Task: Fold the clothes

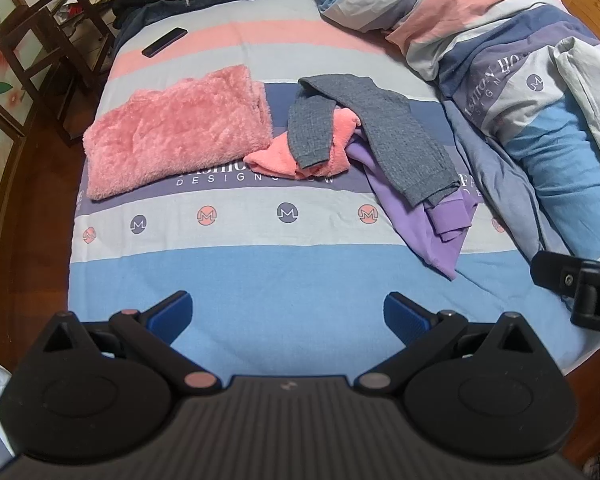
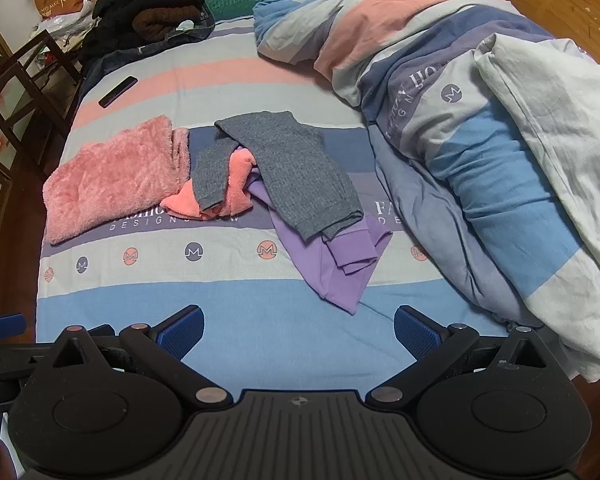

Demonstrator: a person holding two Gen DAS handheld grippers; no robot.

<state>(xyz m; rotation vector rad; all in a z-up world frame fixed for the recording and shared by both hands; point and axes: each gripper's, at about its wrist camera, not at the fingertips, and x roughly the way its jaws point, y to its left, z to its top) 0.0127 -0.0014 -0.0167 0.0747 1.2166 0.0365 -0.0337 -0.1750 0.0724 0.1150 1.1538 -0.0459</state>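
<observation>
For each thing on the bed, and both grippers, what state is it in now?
left gripper: open, empty
right gripper: open, empty
fluffy pink garment: folded, lying flat
grey knit garment: unfolded, draped over the pile
coral fleece garment: crumpled under the grey one
purple garment: unfolded, at the bottom of the pile
duvet: bunched up
phone: screen dark

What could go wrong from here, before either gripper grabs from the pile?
1. The grey knit garment drapes over the coral fleece piece and purple garment; lifting one likely drags the others.
2. The folded pink fluffy garment touches the pile, so a tug may disturb it.
3. The rumpled duvet crowds the right side, limiting spreading room.
</observation>
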